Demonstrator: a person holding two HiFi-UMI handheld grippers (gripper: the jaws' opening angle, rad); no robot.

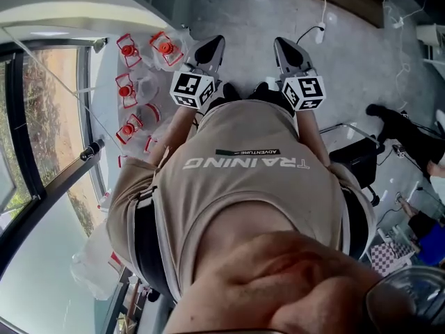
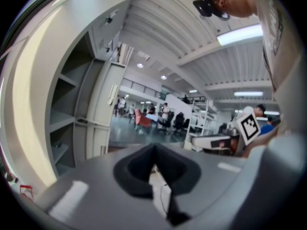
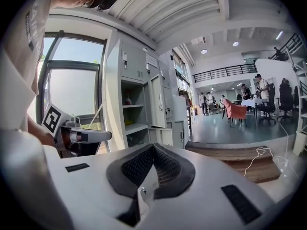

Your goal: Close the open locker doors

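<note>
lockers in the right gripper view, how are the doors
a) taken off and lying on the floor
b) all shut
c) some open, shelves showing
c: on the lockers a door stands swung out, and shelves show in the open bays beside it.

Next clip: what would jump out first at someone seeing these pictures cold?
The person's beige shirt fills the head view's middle, with the left gripper and right gripper held out ahead, both shut and empty. Clear jugs with red caps stand on the floor to their left, by the window. In the right gripper view, the lockers left of centre show open doors.
</note>
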